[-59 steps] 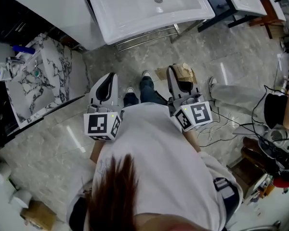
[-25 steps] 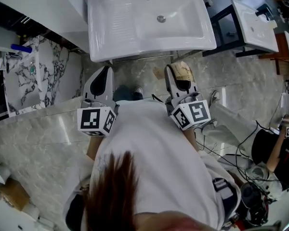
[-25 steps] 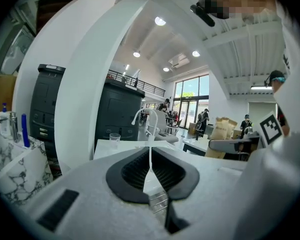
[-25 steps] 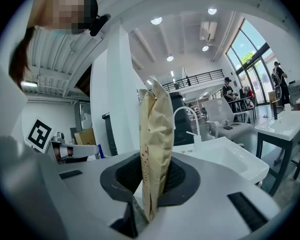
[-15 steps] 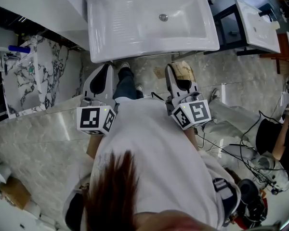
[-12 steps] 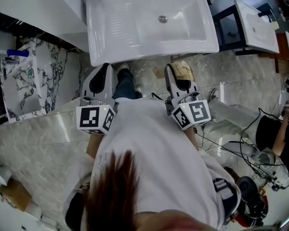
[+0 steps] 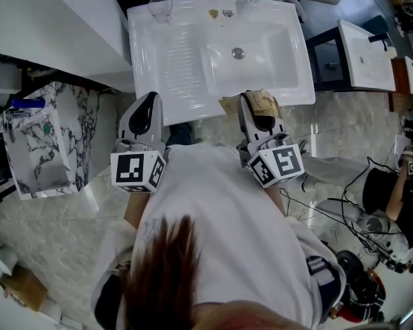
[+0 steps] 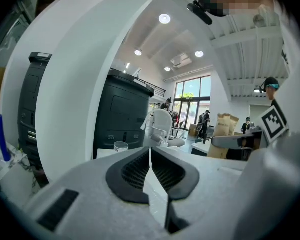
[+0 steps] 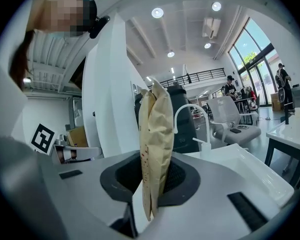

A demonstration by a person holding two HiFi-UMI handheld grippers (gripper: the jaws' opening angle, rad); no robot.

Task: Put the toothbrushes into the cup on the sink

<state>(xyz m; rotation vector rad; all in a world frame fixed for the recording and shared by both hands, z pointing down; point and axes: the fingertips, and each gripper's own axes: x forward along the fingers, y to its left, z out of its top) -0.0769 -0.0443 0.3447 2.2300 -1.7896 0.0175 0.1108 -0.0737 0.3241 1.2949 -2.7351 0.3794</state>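
Note:
A white sink lies just ahead of both grippers in the head view. A clear cup stands on its back left corner, and a second clear thing stands near the faucet. My left gripper hovers at the sink's front edge, shut with nothing between its jaws; the cup shows beyond it. My right gripper is shut on a tan paper packet that stands upright between its pads. No loose toothbrush shows.
A marble-patterned basin with a blue item stands at the left. Another white sink is at the right, with cables on the floor and a seated person beyond them.
The sink has come nearer and lower in the head view, and its back edge with the cup now shows. Both grippers now reach the sink's front edge, still held the same way.

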